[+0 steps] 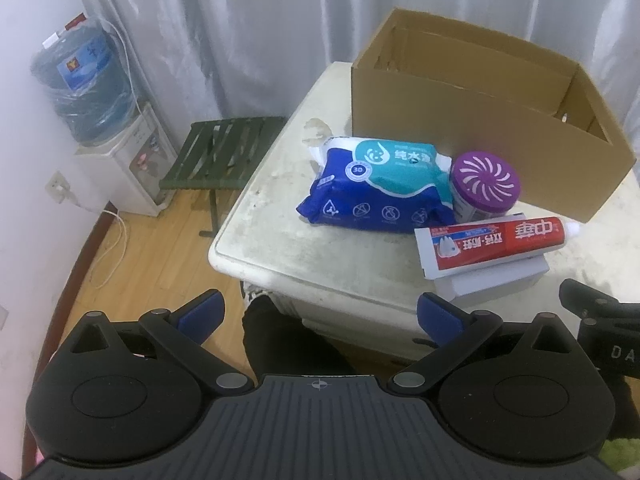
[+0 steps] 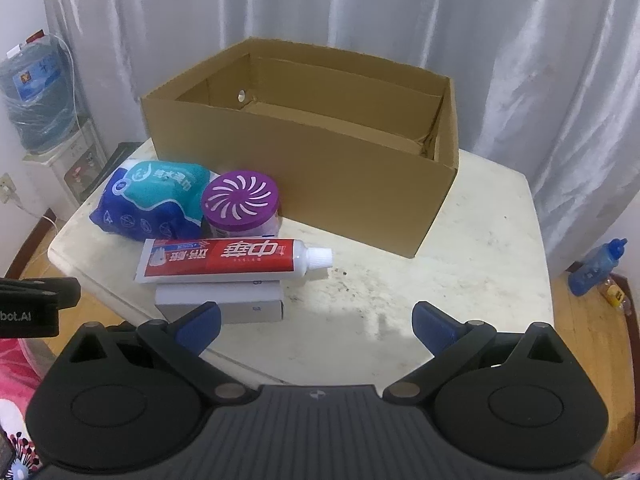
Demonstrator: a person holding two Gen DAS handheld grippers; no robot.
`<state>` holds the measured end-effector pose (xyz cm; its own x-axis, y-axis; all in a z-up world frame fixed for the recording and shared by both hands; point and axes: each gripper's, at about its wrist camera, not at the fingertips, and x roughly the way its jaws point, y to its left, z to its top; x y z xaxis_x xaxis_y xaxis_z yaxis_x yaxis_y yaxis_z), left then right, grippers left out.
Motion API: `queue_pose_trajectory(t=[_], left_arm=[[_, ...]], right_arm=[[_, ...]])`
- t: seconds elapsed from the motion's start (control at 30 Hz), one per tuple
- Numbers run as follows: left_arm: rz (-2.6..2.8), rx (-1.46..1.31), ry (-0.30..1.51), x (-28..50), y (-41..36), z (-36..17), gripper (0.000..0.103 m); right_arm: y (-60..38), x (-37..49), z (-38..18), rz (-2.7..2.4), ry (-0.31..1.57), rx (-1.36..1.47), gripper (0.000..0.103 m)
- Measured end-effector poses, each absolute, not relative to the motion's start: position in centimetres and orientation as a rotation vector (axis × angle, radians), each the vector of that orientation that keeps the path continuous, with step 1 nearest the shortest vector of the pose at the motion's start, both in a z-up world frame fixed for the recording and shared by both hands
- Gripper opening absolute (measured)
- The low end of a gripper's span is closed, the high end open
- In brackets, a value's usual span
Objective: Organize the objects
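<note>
- My left gripper (image 1: 320,312) hangs off the tabletop's (image 1: 280,248) near corner, jaws wide apart, nothing between them.
- My right gripper (image 2: 316,322) hovers over the near edge of the tabletop, jaws spread wide too, also empty.
- The box (image 2: 320,168) is my landmark: open-topped cardboard at the back, and as far as I can see into it, empty.
- Touching or nearly touching the box's front wall stands the jar (image 2: 241,204) with its purple slotted lid; the wipes (image 2: 152,200) lie just left of the jar, pressed against it.
- In front of the jar, further from the box, the toothpaste (image 2: 228,260) lies flat across a small white carton (image 2: 220,304), cap pointing right.
- I judge nothing is packed yet: this is the approach before a first pick.
- The toothpaste is closest to my right gripper, so I would take it first, probably: come down over the tube's middle, close across its narrow width, lift clear of the carton, then carry it over the box's front wall.
- The risk is nudging the carton beneath, or squeezing the soft tube too hard.
</note>
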<state>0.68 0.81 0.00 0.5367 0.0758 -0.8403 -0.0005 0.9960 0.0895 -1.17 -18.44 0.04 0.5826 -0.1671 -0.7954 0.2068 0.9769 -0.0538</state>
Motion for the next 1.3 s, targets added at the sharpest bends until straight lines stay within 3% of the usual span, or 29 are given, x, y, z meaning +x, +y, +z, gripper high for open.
queue_pose_trajectory(t=[1.3], left_arm=[[-0.018,0.11,1.035,4.1,-1.4,-2.0,0.103]], right_arm=[[-24.8,0.7,-1.5,-0.129,0.873,0.267,0.103]])
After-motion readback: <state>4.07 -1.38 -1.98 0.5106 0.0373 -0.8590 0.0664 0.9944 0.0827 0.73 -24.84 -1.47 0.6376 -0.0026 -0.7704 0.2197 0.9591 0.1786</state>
